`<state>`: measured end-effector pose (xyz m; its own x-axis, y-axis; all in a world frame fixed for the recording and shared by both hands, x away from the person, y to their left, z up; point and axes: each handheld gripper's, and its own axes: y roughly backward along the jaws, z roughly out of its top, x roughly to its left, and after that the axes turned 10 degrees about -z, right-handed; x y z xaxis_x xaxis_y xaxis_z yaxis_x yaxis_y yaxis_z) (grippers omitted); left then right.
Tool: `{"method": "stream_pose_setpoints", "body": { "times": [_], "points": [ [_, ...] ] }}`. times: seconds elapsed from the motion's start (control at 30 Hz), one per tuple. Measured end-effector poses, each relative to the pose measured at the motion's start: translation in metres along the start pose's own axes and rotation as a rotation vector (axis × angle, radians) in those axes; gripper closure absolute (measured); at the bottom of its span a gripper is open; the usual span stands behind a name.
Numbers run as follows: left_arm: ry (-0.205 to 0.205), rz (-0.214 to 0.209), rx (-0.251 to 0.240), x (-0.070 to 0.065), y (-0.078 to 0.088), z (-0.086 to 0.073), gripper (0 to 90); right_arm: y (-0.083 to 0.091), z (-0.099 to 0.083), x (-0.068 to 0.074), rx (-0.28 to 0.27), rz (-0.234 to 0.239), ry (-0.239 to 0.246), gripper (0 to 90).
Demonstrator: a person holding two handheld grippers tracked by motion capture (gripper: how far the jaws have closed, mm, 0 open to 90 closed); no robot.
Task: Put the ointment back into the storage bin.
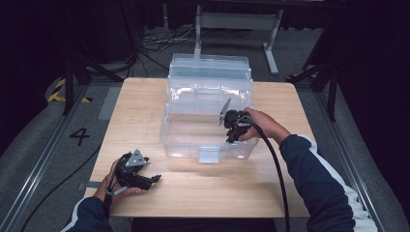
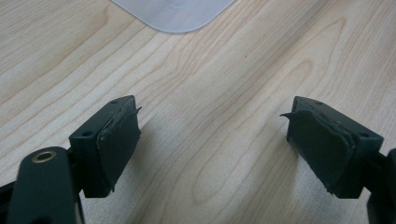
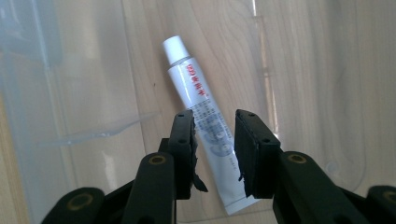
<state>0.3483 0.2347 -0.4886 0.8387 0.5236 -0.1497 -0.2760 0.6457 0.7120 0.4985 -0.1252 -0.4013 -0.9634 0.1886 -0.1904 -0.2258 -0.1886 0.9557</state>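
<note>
The right tool (image 3: 213, 140) reaches down into a clear plastic box (image 1: 193, 145), its jaws partly apart on either side of a white tube (image 3: 201, 105). Whether the pads press the tube I cannot tell. The tube lies on the box floor, cap pointing away from the tool. The box stands with its lid (image 1: 209, 67) raised near the middle of the table (image 1: 140, 111). The left tool (image 1: 155, 178) rests low over bare wood near the front left corner, jaws wide apart and empty.
</note>
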Motion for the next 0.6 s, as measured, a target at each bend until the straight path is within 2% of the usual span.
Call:
{"method": "stream_pose_setpoints", "body": {
  "times": [0.33, 0.6],
  "points": [
    [0.0, 0.0, 0.0, 0.0, 0.0, 0.0, 17.1, 0.009, -0.003, -0.001, -0.029, -0.02, -0.021, 64.0],
    [0.001, -0.001, 0.0, 0.0, 0.0, 0.0, 17.2, 0.018, -0.007, -0.002, -0.09, -0.041, -0.05, 62.5]
  ]
}}
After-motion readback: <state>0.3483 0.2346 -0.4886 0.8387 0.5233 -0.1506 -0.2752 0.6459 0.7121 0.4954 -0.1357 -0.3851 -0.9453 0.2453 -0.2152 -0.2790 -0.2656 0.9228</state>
